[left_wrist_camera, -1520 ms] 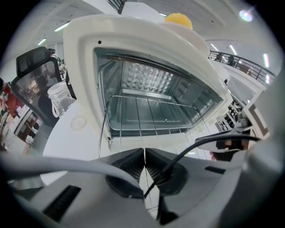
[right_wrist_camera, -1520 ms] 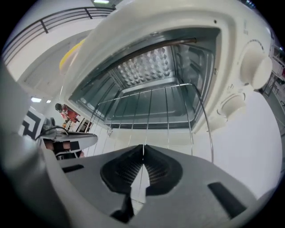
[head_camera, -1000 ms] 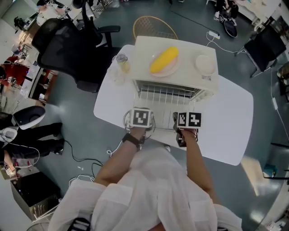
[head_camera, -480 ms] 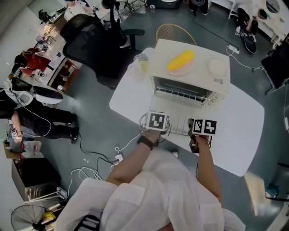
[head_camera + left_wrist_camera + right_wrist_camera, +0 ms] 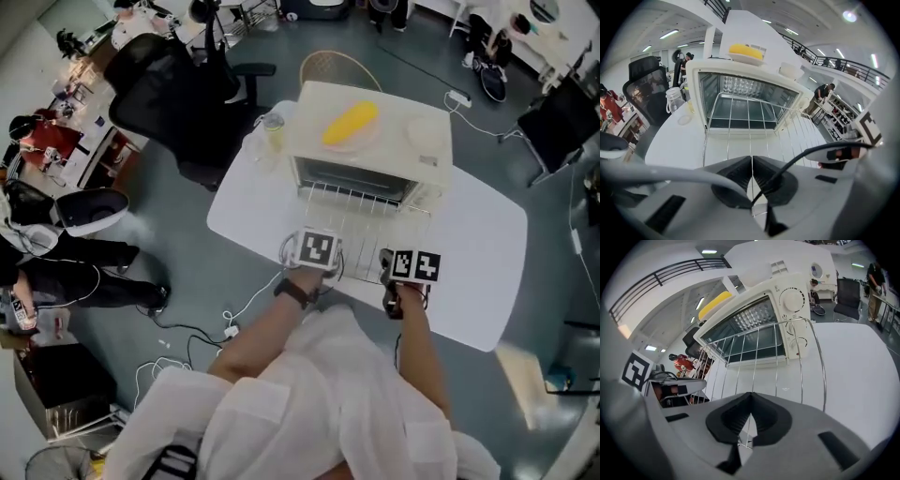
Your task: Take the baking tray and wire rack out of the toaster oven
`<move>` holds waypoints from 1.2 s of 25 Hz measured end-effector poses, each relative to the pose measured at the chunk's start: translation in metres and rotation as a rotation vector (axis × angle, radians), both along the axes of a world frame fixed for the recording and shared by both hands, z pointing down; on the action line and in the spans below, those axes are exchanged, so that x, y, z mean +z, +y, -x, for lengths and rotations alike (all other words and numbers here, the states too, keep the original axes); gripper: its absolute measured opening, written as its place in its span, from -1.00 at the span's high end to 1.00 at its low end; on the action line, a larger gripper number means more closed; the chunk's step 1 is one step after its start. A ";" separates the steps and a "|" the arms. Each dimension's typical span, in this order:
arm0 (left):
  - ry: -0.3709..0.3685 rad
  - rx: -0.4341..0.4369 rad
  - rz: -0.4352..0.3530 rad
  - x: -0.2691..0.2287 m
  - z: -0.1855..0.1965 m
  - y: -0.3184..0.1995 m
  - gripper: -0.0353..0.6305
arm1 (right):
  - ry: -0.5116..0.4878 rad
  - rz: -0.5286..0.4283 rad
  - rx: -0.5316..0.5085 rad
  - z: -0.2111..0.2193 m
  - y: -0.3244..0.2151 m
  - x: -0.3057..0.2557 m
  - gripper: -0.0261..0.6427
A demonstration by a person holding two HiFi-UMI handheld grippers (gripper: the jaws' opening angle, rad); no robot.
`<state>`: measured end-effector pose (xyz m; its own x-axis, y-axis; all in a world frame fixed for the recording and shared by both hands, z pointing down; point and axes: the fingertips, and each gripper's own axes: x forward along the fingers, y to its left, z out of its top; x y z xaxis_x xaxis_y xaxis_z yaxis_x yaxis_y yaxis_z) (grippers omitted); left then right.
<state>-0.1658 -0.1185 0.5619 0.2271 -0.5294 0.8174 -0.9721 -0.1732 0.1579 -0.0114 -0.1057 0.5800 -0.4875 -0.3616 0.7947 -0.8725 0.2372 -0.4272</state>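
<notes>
Judging by how things lie, the step in hand is drawing the silver wire rack (image 5: 361,220) out of the cream-white toaster oven (image 5: 389,155), which stands on the white worktop (image 5: 469,272) with its mouth facing the person. The left hand-held gripper (image 5: 751,168) is pinched closed on the rack's near edge wire, and the right hand-held gripper (image 5: 749,408) is clamped on the same edge further along. The rack hangs between the oven mouth and the two grippers, above the worktop, roughly level. Its far edge sits at the mouth or just inside it; I cannot tell whether it is clear of the oven. Its long axis runs side to side, parallel to the oven front, while its thin bars run from the oven toward the person, and an upturned rim shows on its right side. The next move probably calls for an even pull with both hands so the rack does not skew in its slots, then setting it flat on bare worktop. The baking tray is not plainly shown; the dark floor inside the oven may be it. A yellow corn-shaped thing (image 5: 350,124) rests on top of the oven, so jolts are best avoided.
</notes>
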 end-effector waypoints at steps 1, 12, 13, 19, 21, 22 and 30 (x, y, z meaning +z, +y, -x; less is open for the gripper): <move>-0.039 -0.008 -0.026 -0.003 0.016 -0.005 0.85 | -0.005 0.001 -0.007 0.009 -0.002 0.002 0.91; 0.103 0.102 0.058 -0.002 -0.020 0.016 0.85 | 0.013 0.001 0.068 -0.005 0.015 -0.007 0.91; 0.110 0.112 0.059 -0.004 -0.023 0.017 0.85 | 0.014 0.000 0.077 -0.008 0.017 -0.009 0.91; 0.109 0.152 0.030 -0.007 -0.041 0.013 0.85 | 0.017 -0.020 0.118 -0.028 0.021 -0.011 0.91; 0.116 0.155 0.043 -0.004 -0.050 0.015 0.85 | 0.019 -0.022 0.120 -0.036 0.021 -0.009 0.91; 0.114 0.155 0.045 -0.002 -0.055 0.015 0.85 | 0.022 -0.024 0.117 -0.041 0.021 -0.008 0.91; 0.107 0.133 0.072 0.005 -0.129 0.010 0.85 | 0.015 -0.006 0.077 -0.115 0.012 0.001 0.91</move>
